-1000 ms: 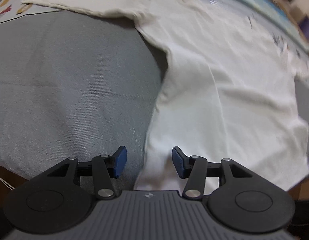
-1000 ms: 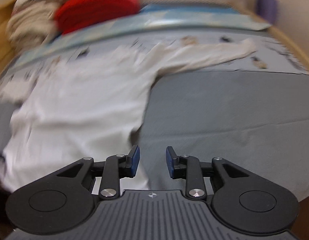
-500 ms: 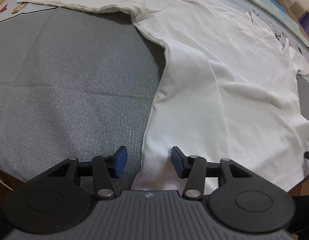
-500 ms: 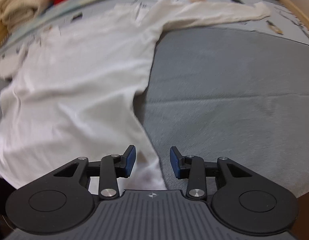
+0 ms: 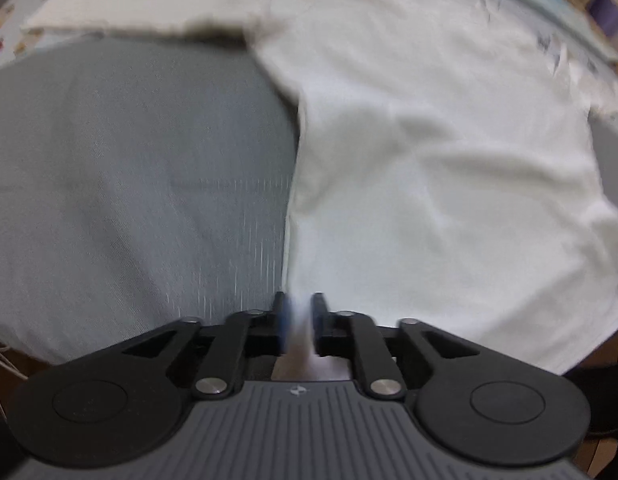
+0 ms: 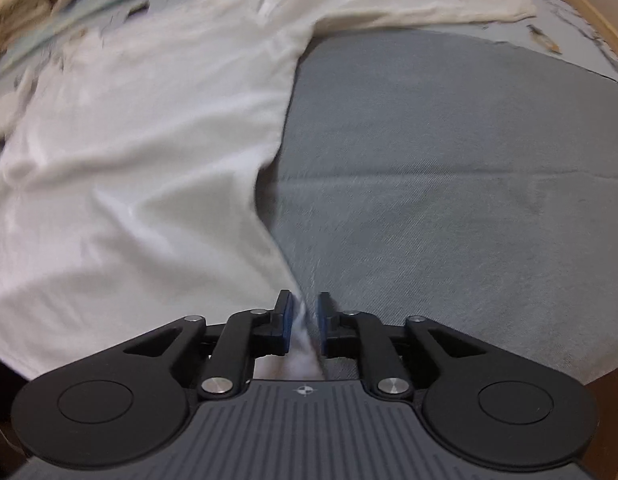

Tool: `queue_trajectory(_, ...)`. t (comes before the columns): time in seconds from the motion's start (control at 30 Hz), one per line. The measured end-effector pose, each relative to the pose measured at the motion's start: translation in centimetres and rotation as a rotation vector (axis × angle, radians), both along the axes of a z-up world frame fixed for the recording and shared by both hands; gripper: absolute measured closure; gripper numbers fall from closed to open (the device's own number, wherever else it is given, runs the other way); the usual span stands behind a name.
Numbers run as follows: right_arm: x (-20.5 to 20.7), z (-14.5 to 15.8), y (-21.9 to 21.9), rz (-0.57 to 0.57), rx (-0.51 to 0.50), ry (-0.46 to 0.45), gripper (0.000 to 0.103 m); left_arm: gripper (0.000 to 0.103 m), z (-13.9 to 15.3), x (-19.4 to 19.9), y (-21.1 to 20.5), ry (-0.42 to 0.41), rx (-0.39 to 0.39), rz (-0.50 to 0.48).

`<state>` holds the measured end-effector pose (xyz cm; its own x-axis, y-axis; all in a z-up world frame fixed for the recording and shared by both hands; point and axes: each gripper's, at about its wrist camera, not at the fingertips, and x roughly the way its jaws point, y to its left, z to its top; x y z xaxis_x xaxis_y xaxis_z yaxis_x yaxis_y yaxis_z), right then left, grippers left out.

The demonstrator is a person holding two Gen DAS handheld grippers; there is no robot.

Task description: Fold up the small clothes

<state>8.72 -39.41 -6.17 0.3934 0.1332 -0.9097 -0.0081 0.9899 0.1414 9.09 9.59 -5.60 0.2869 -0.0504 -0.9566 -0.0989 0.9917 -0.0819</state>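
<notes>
A white long-sleeved shirt (image 5: pixel 429 168) lies spread on a grey cloth (image 5: pixel 129 180); it also shows in the right wrist view (image 6: pixel 141 160). My left gripper (image 5: pixel 299 320) is shut on the shirt's near left hem corner. My right gripper (image 6: pixel 303 320) is shut on the near right hem corner, with white fabric bunched between the blue pads. One sleeve (image 5: pixel 149 12) stretches to the far left, the other sleeve (image 6: pixel 421 0) to the far right.
The grey cloth (image 6: pixel 449 180) covers the surface on both sides of the shirt. A patterned mat (image 6: pixel 569 40) lies beyond it. Beige and red clothes (image 6: pixel 25 4) are piled at the far left of the right wrist view. A wooden edge (image 6: pixel 597 24) runs on the right.
Both grippers have closed from open onto the shirt's near hem corners. The views have shifted slightly forward over the shirt.
</notes>
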Motion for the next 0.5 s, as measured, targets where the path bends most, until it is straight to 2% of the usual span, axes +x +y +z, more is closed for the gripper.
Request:
queue_trajectory(0.03,0.1,0.8,-0.5,-0.03,0.01,-0.035,0.082,0.067,0.8,0.1,-0.1,-0.045,-0.013,0.005)
queue_trajectory(0.07,0.3,1.4,-0.9,-0.06,0.015,-0.067,0.08,0.063,1.8,0.4,0.0,-0.11,-0.027,0.019)
queue_trajectory(0.17,1.3,4.1,-1.7,-0.142,0.02,-0.204,0.08,0.063,3.3,1.7,-0.6,-0.184,-0.008,0.05)
queue_trajectory(0.23,2.6,6.0,-1.5,-0.164,0.035,-0.291,0.08,0.063,5.1,2.9,-2.1,-0.256,-0.006,0.018)
queue_trajectory(0.3,4.1,7.3,-1.0,-0.156,0.063,-0.339,0.08,0.063,7.0,4.6,-3.7,-0.315,0.001,-0.022)
queue_trajectory(0.33,5.3,8.2,-0.4,-0.134,0.078,-0.374,0.08,0.065,8.0,5.8,-4.4,-0.345,0.006,-0.045)
queue_trajectory(0.4,7.7,9.5,0.7,-0.084,0.071,-0.44,0.08,0.076,9.3,8.2,-5.5,-0.386,0.015,-0.076)
queue_trajectory(0.5,12.1,10.6,2.6,-0.016,0.064,-0.498,0.08,0.09,10.4,12.8,-6.5,-0.413,0.042,-0.115)
